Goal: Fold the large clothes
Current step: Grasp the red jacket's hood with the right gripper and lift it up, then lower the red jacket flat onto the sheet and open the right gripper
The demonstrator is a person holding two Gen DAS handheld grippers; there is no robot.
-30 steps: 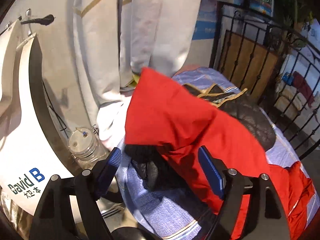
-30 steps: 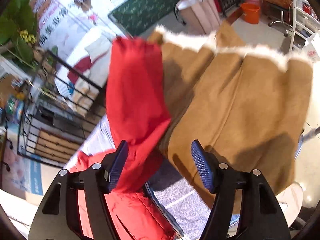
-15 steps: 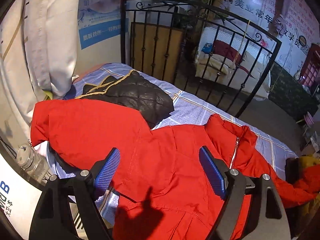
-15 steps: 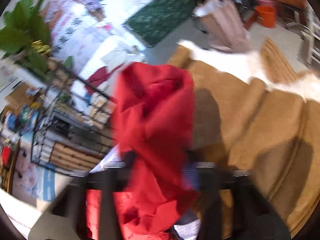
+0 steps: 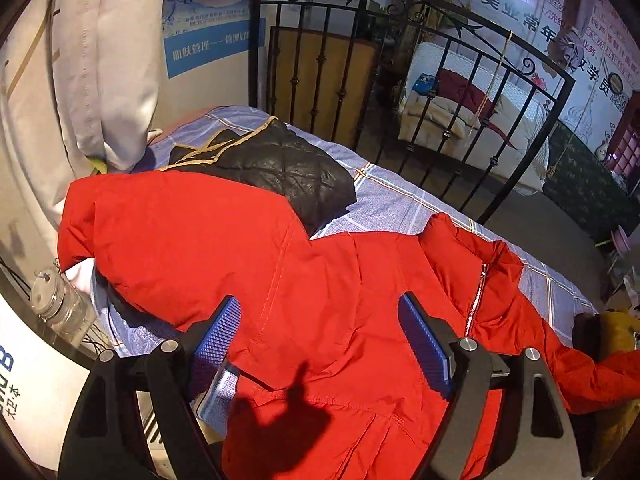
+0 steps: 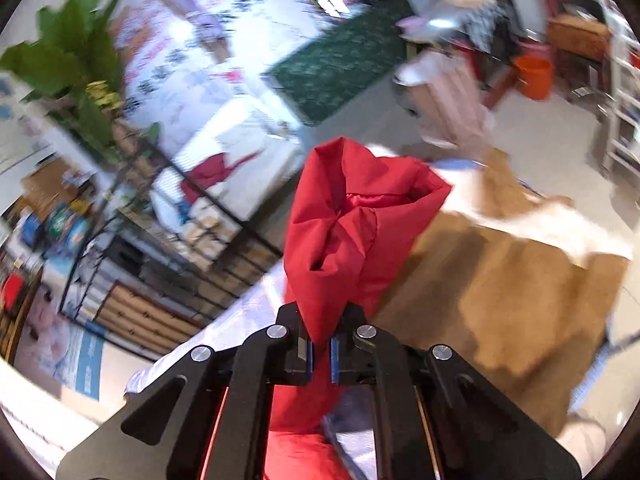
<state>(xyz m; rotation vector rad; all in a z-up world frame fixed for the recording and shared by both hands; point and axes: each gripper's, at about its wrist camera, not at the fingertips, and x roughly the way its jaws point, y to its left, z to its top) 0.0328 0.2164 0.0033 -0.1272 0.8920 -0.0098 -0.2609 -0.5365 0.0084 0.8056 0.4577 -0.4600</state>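
A large red jacket (image 5: 320,280) lies spread on the checked blue bed sheet (image 5: 400,200), one sleeve to the left, zipper to the right. My left gripper (image 5: 320,328) is open and hovers just above the jacket's body, holding nothing. My right gripper (image 6: 320,352) is shut on a bunched red sleeve of the jacket (image 6: 352,232), which stands up between its pads. The right sleeve also shows at the right edge of the left wrist view (image 5: 592,376).
A black quilted jacket (image 5: 280,164) lies at the bed's far end. A tan fur-trimmed coat (image 6: 500,300) lies beside the red sleeve. A black iron bed frame (image 5: 400,80) stands behind. A clear jar (image 5: 60,304) sits left of the bed, white garments (image 5: 100,60) hang above.
My right gripper has closed on the red sleeve and lifted it. My left gripper swung right from the left sleeve end to above the jacket body, staying open.
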